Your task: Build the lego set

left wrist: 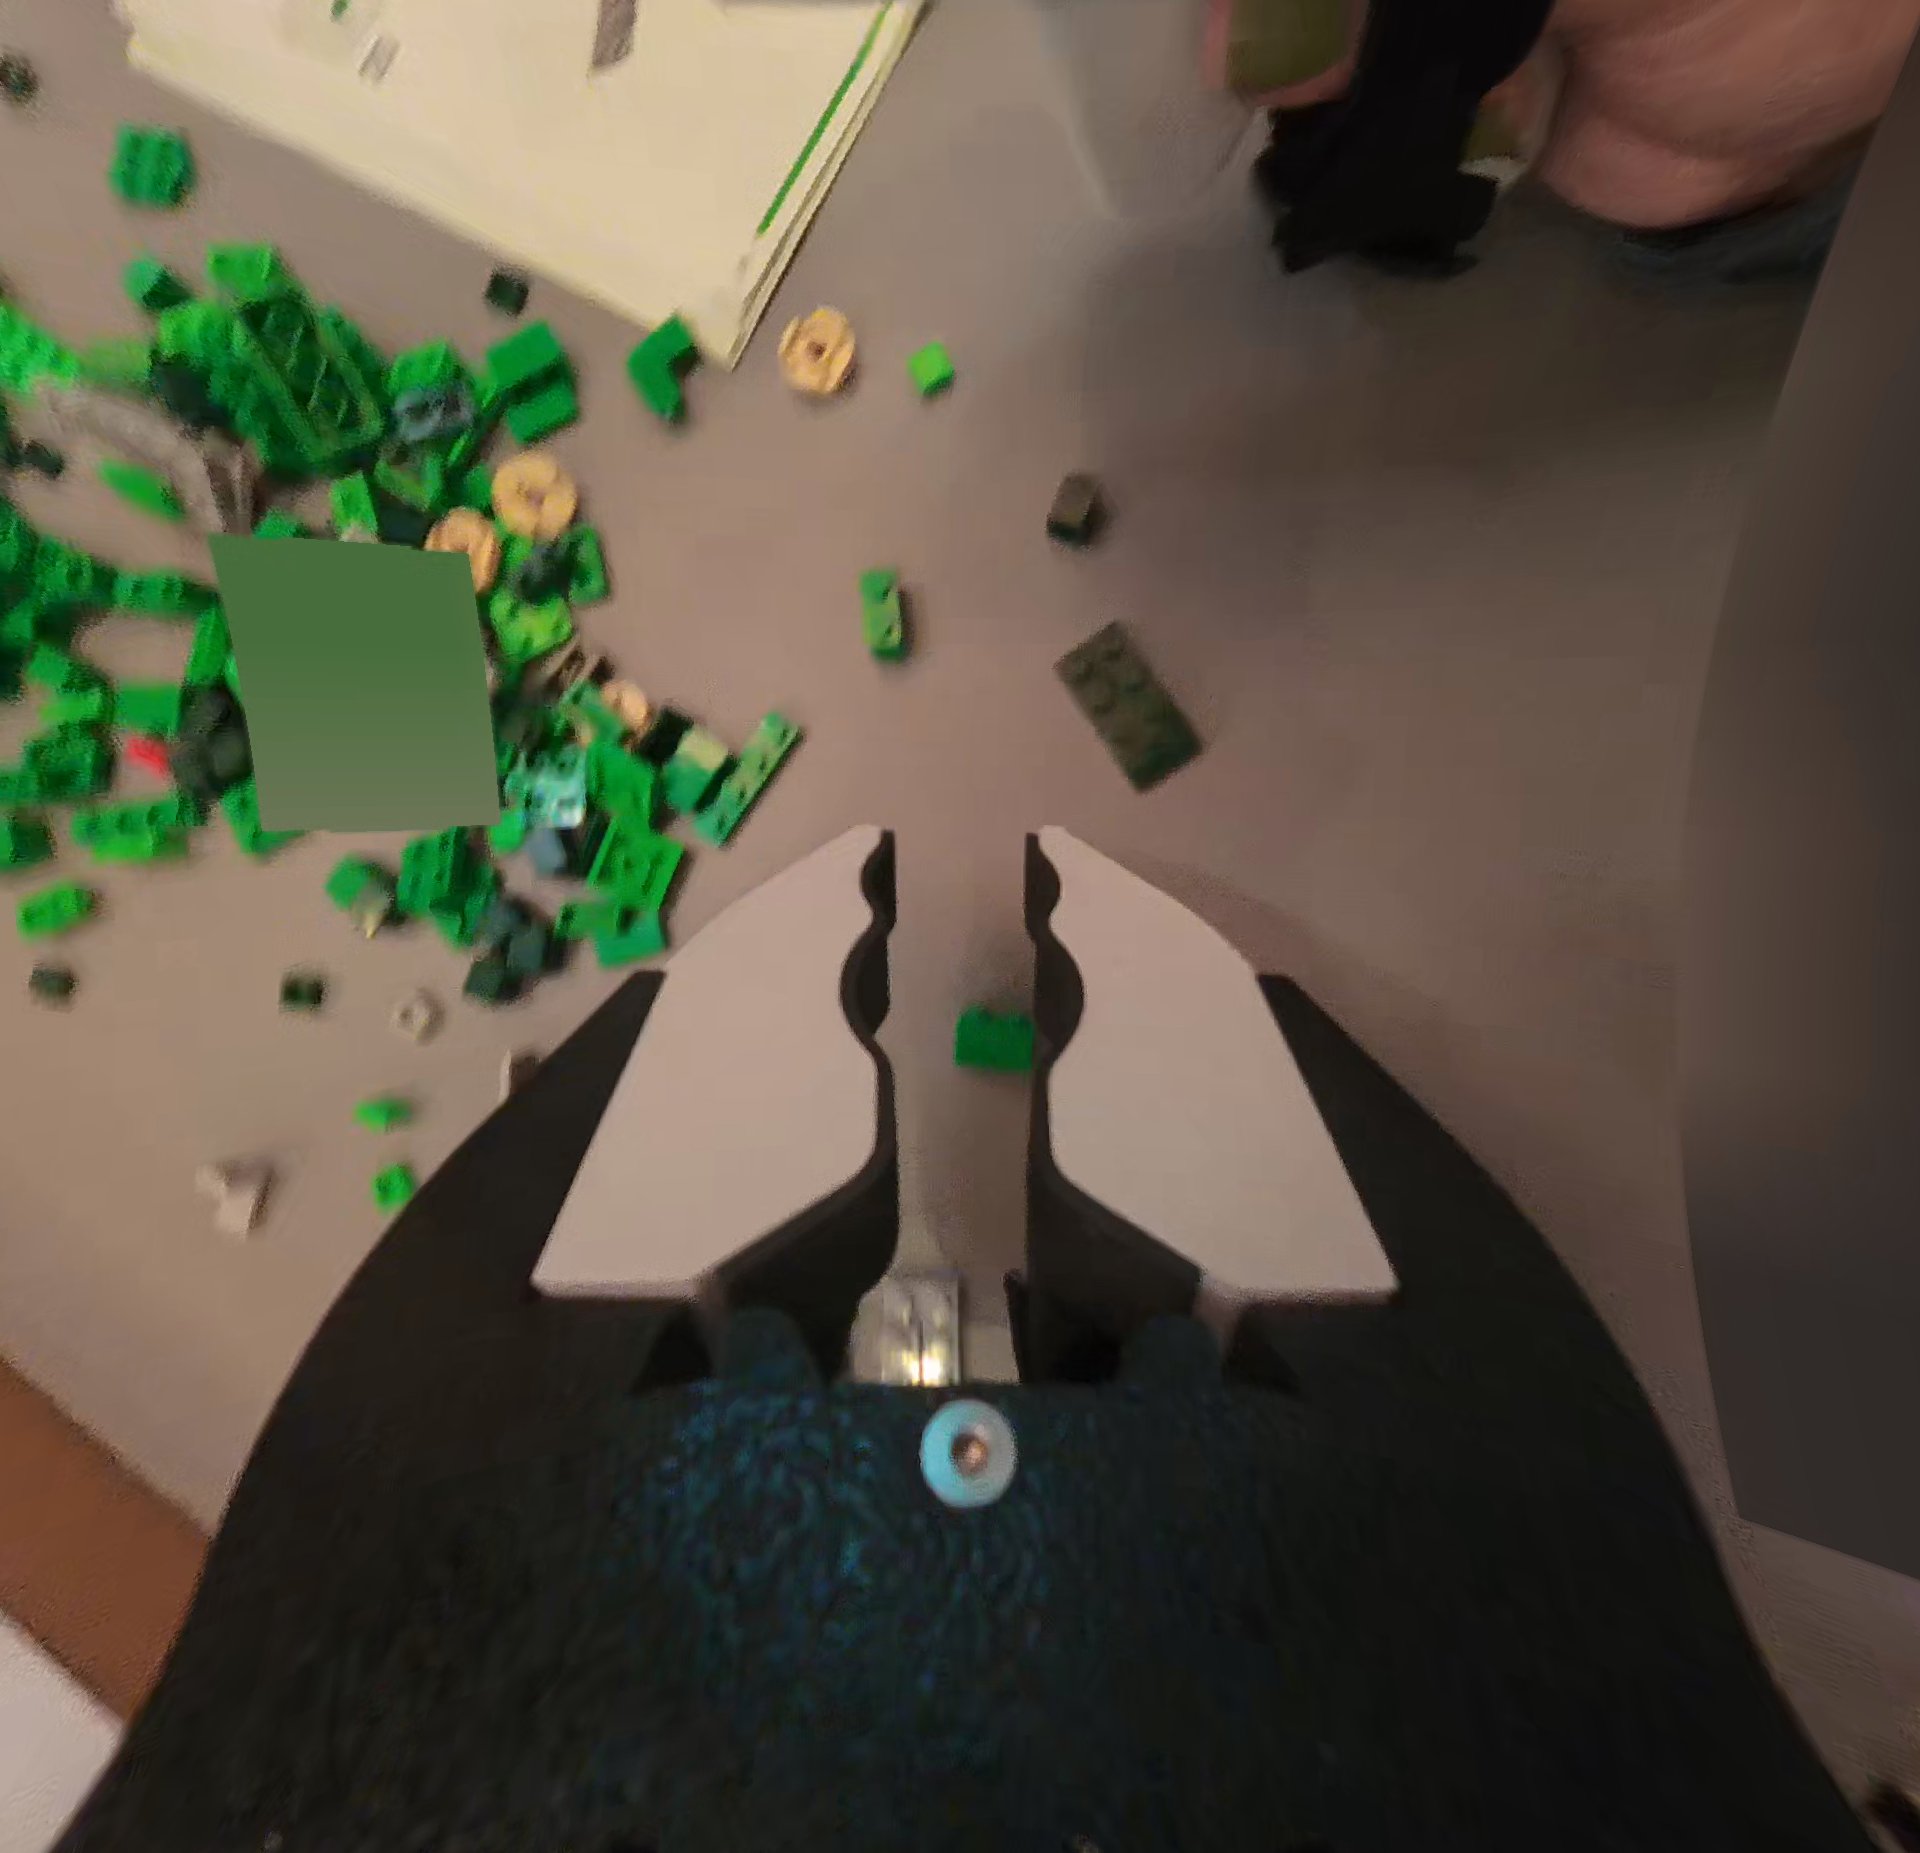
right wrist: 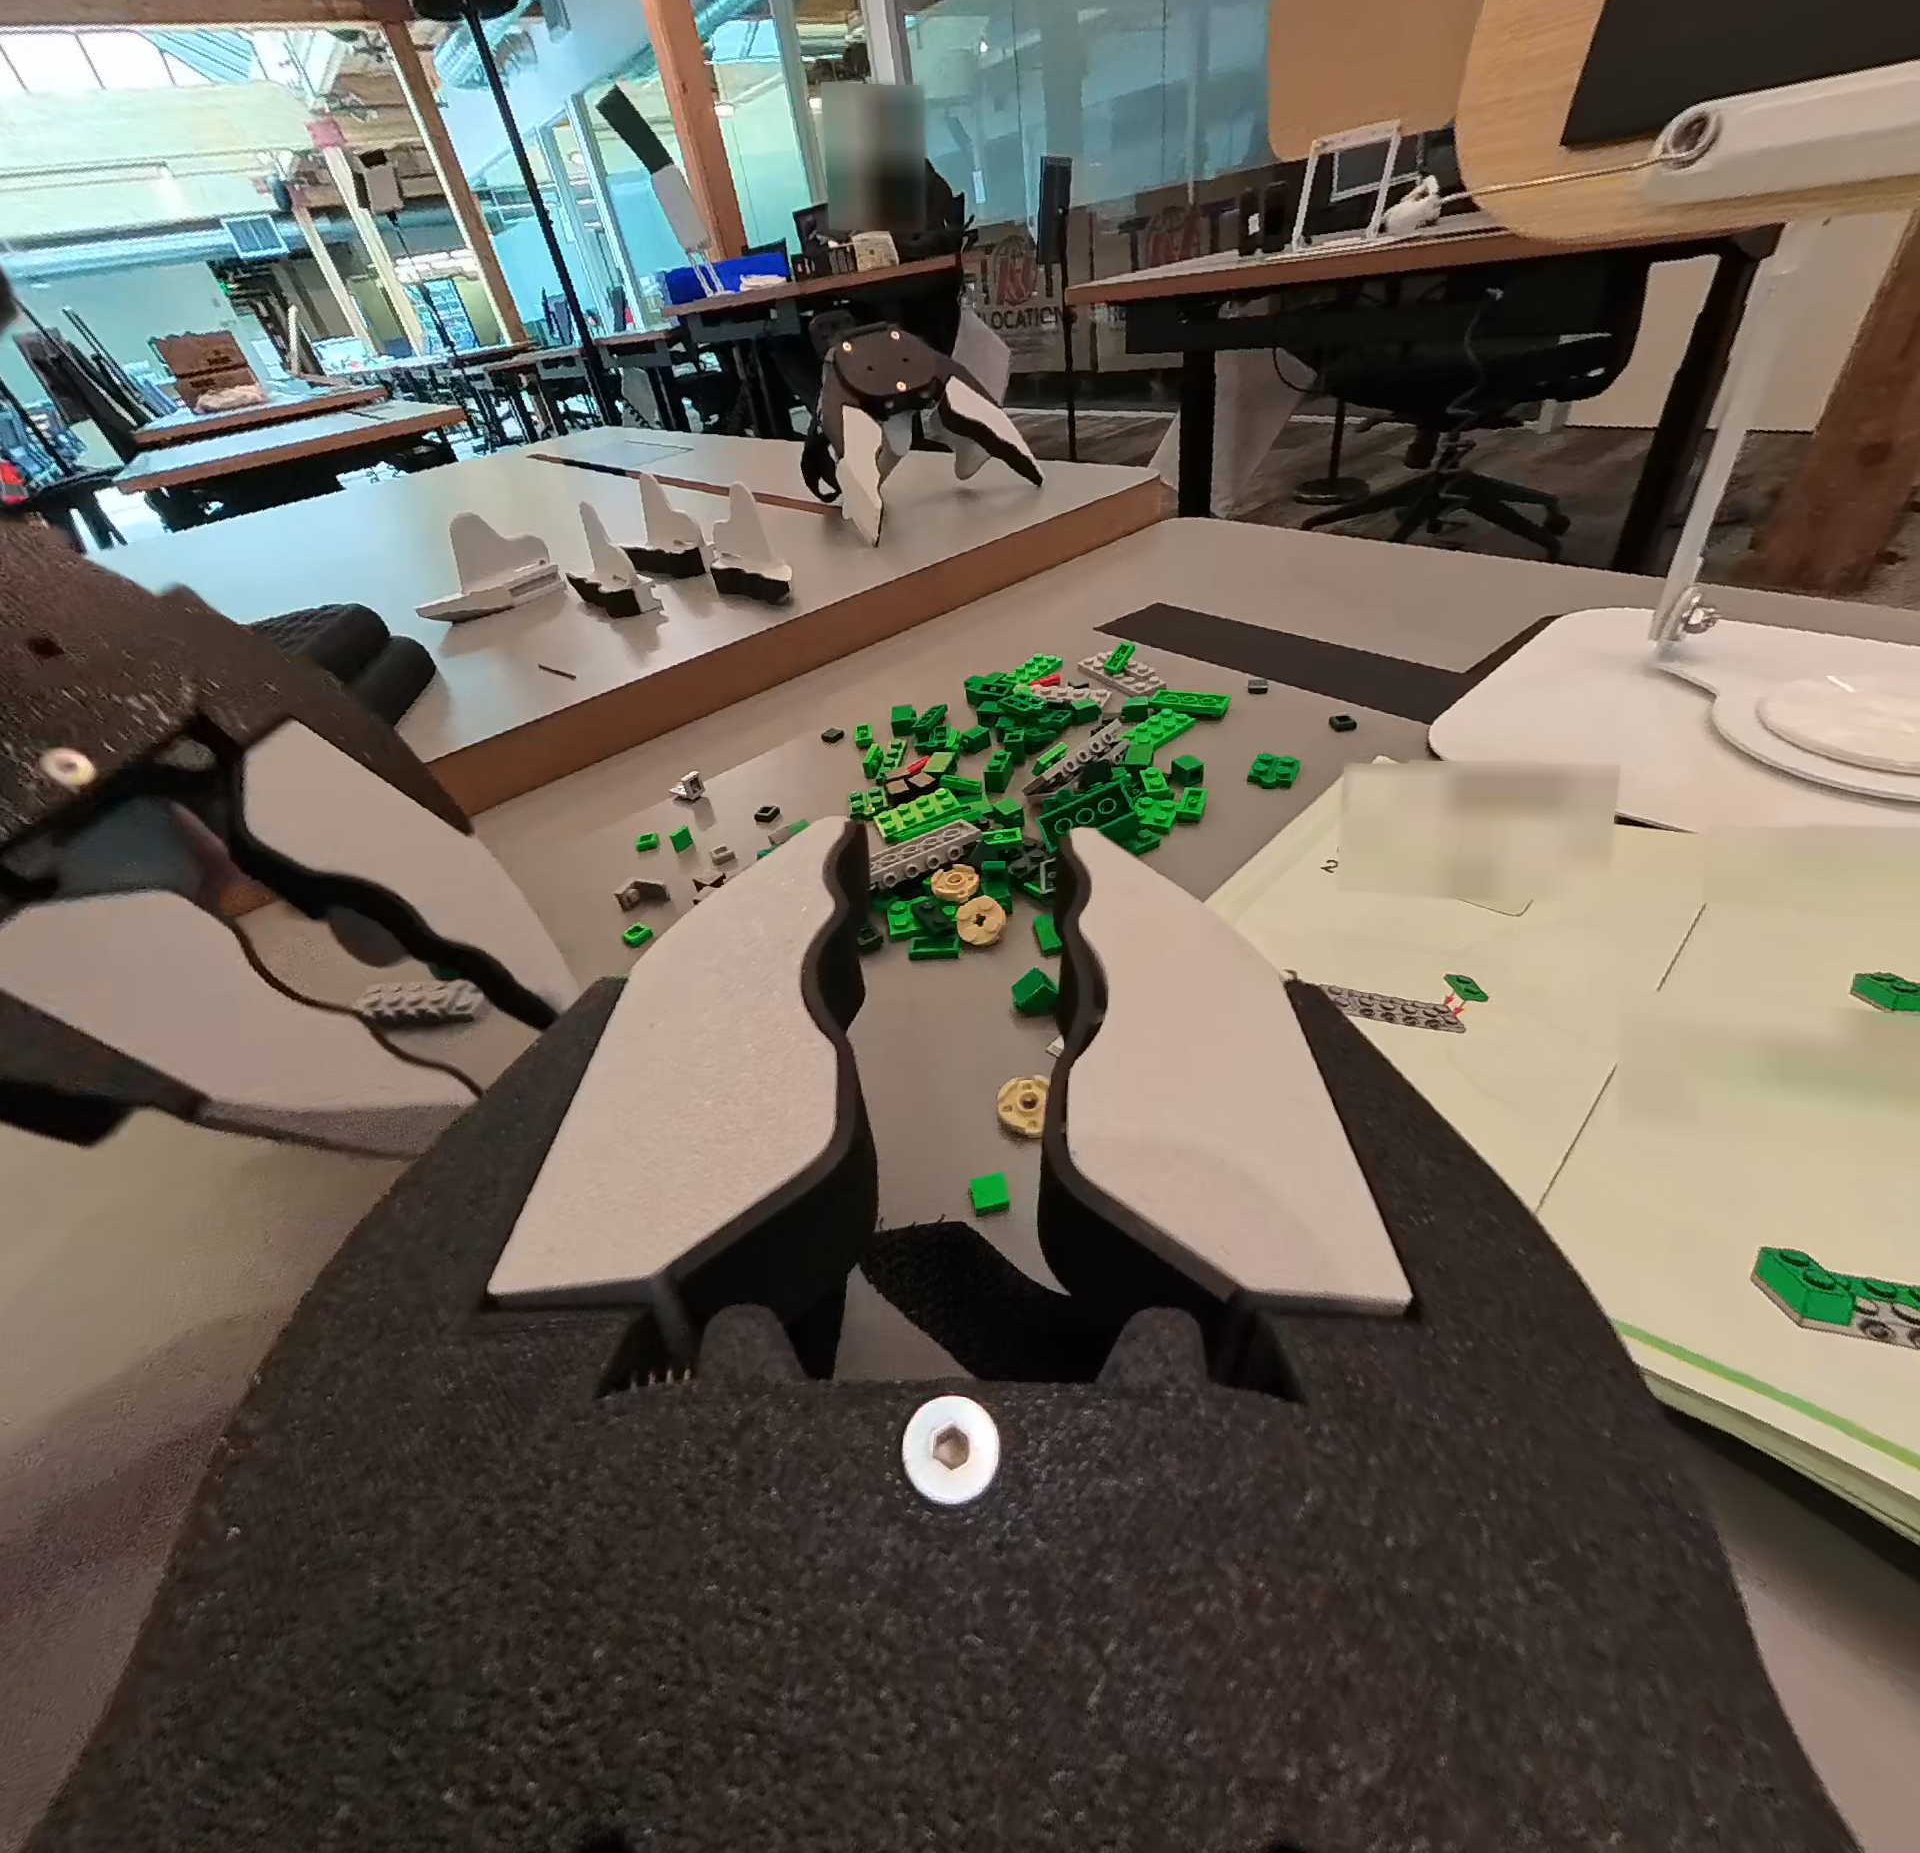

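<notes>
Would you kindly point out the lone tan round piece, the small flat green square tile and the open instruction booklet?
Tan round piece (right wrist: pixel 1024 1106): right wrist view, its studded top.
Small flat green square tile (right wrist: pixel 987 1191): right wrist view, its centre.
Open instruction booklet (right wrist: pixel 1621 1128): right wrist view, a bare page.

Loose pile of mostly green bricks (right wrist: pixel 1039 795) scattered on grey table (right wrist: pixel 1299 598), round tan pieces (right wrist: pixel 980 918) mixed in, open instruction booklet (right wrist: pixel 1662 1128) laid beside it.

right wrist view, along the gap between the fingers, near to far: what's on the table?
small flat green tile → lone tan round piece → green slope brick → pair of tan round pieces → main green brick pile
</notes>
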The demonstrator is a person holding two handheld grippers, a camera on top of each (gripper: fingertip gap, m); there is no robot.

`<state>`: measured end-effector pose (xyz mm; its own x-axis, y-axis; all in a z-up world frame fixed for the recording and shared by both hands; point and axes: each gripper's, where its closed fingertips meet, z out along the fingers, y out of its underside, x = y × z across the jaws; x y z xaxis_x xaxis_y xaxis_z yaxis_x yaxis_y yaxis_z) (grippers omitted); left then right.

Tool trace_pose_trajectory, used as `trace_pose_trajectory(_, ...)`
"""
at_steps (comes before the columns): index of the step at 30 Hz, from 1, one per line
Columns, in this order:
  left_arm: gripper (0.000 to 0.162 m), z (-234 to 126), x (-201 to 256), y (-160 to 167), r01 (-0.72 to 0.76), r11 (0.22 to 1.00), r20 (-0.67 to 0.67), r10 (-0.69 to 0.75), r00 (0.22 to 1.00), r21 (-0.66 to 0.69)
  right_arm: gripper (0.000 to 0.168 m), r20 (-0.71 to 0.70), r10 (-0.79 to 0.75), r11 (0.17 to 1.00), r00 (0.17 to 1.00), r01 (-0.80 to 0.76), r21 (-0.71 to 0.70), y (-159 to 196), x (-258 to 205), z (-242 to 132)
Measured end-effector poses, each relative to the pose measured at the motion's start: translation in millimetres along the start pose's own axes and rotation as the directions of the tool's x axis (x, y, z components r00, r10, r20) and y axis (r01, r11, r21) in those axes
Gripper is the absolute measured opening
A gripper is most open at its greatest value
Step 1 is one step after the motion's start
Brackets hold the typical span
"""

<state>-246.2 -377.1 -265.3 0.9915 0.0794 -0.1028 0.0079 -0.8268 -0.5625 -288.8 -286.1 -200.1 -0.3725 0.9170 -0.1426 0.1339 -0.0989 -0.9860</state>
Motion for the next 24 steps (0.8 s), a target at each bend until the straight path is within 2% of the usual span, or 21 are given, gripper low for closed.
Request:
trace_pose_trajectory(2, 0.023, 14.6, 7.6, -12.2, -0.024, 1.0, -0.05, 0.024, 0.998, 0.02, 0.033, -0.003, 0.006, 1.0, 1.0, -0.006, 0.002, -0.4, 1.8, -0.4)
trace_pose_trajectory(7, 0.022, 33.4, -8.5, -36.5, 0.021, 0.998, -0.001, -0.021, 1.0, 0.057, 0.033, -0.007, 0.008, 1.0, 1.0, -0.008, 0.004, -0.9, 3.4, -0.8)
trace_pose_trajectory(13, 0.023, 45.7, -15.4, -30.5, 0.08, 0.997, -0.017, -0.08, 0.997, -0.001, 0.033, -0.008, 0.017, 1.0, 1.0, -0.017, 0.007, -1.8, 5.4, -1.3)
trace_pose_trajectory(15, 0.007, 47.2, -14.1, -28.6, 0.109, 0.994, -0.023, -0.109, 0.994, -0.007, 0.033, -0.008, 0.024, 1.0, 1.0, -0.024, 0.009, -2.0, 5.9, -1.4)
trace_pose_trajectory(17, 0.007, 42.3, -13.0, -29.1, 0.139, 0.99, -0.021, -0.138, 0.99, 0.02, 0.033, -0.007, 0.025, 1.0, 1.0, -0.025, 0.009, -2.1, 5.9, -1.6)
trace_pose_trajectory(21, 0.007, 7.7, -42.5, -7.3, 0.174, 0.983, 0.166, -0.18, 0.97, 0.05, 0.033, -0.007, 0.027, 1.0, 1.0, -0.027, 0.011, -2.4, 6.3, -1.7)
trace_pose_trajectory(24, 0.007, -31.3, -81.4, 26.7, 0.288, 0.956, 0.332, -0.292, 0.897, 0.064, 0.033, 0.003, 0.04, 0.999, 0.999, -0.04, 0.008, -1.7, 4.7, -1.0)
